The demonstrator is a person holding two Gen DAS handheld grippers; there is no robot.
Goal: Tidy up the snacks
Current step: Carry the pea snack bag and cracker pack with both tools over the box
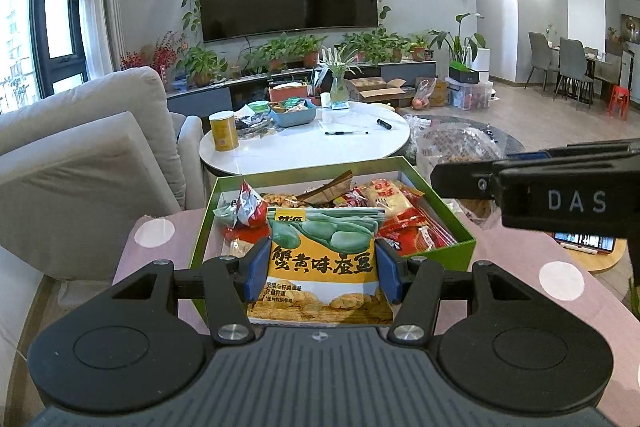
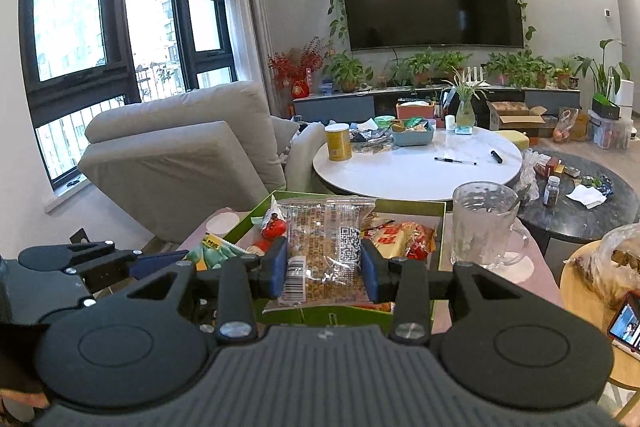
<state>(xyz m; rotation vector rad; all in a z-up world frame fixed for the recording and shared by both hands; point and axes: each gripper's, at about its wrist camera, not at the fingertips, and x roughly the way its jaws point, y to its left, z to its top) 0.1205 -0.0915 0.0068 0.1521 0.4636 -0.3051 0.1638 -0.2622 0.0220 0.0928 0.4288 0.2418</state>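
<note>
My left gripper [image 1: 322, 269] is shut on a yellow and green bean snack bag [image 1: 322, 259], held upright above the near edge of the green snack box [image 1: 464, 233]. The box holds several red, orange and clear packets [image 1: 396, 211]. In the right wrist view my right gripper [image 2: 325, 269] is shut on a clear packet of brown crisp snack [image 2: 325, 243] with a QR code, lifted over the same green box [image 2: 442, 227]. The right gripper's body shows at the right edge of the left wrist view [image 1: 560, 199]. The green bag [image 2: 218, 251] appears at the left of the right view.
The box lies on a pink table [image 1: 516, 279]. A glass mug [image 2: 486, 227] stands right of the box. Beyond are a white round table [image 2: 416, 171] with a yellow can [image 2: 338, 143] and blue bin, a dark round table [image 2: 592, 203], a grey sofa [image 1: 80, 155] and a phone [image 2: 628, 325].
</note>
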